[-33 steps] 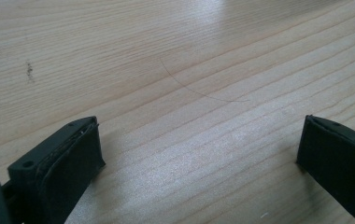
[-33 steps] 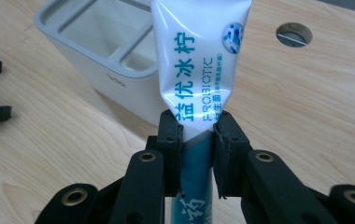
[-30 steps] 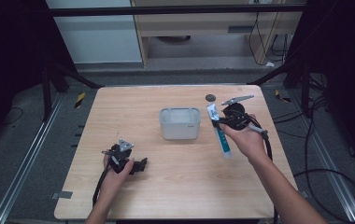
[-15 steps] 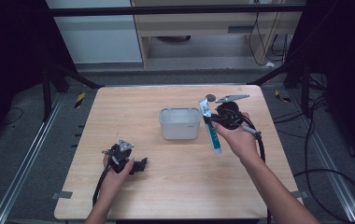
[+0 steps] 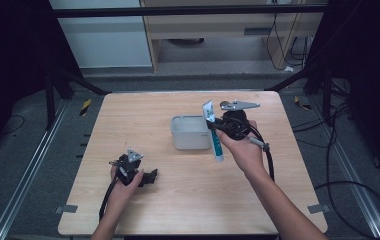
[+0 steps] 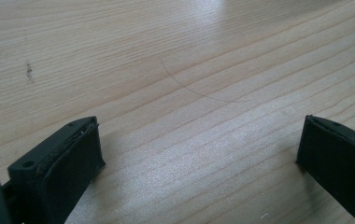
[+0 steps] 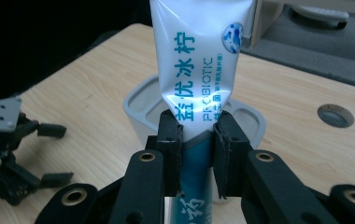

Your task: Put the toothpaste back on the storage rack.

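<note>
Toothpaste tube [image 7: 199, 70] clamped in right gripper [image 7: 197, 144] jaws beside container [image 5: 190, 132] rim.

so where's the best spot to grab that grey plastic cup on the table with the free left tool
Probably the near wall of the grey rounded plastic cup, one jaw inside and one outside, coming down from above. It stands upright with its mouth open, and its body looks wide for the left tool, which rests open on the wooden table.

In the right gripper view the toothpaste tube [image 7: 199, 70] runs off the top edge, its lower end blocked by the gripper body, and it hides the middle of the grey container [image 7: 140, 105]. The tube's smallest print is unreadable.
</note>
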The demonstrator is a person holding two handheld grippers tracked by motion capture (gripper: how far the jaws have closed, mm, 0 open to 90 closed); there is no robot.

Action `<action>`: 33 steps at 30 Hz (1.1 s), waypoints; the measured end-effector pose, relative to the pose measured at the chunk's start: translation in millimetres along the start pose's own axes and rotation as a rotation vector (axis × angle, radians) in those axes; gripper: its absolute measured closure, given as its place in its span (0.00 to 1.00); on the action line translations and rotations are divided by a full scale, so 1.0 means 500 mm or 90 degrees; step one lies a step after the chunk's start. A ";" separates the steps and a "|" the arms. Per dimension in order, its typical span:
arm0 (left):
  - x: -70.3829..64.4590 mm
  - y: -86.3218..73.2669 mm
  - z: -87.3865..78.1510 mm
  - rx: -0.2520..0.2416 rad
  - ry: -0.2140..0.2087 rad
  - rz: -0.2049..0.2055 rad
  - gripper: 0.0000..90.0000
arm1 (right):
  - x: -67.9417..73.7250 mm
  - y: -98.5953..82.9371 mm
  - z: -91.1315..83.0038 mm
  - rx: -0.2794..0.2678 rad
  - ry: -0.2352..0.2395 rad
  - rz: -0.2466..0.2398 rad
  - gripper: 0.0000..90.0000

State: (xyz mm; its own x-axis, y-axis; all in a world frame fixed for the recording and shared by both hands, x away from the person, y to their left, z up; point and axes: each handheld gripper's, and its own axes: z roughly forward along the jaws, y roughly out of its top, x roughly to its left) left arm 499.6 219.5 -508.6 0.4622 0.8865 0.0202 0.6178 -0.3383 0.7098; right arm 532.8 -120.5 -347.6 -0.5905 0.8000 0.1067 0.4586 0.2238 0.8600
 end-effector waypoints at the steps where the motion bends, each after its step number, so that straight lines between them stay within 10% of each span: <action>1: 0.000 0.000 0.000 0.000 0.000 0.000 0.00 | 0.004 0.002 0.000 -0.007 -0.002 0.004 0.83; 33: 0.000 0.001 0.001 0.000 -0.001 0.001 0.00 | 0.079 0.021 0.033 -0.143 -0.042 0.032 0.83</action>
State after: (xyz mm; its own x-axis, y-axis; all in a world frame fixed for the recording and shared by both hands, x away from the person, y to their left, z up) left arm 500.2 219.4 -508.6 0.4645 0.8853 0.0206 0.6165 -0.3400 0.7101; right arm 525.3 -77.3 -342.6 -0.5232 0.8429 0.1253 0.3224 0.0597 0.9447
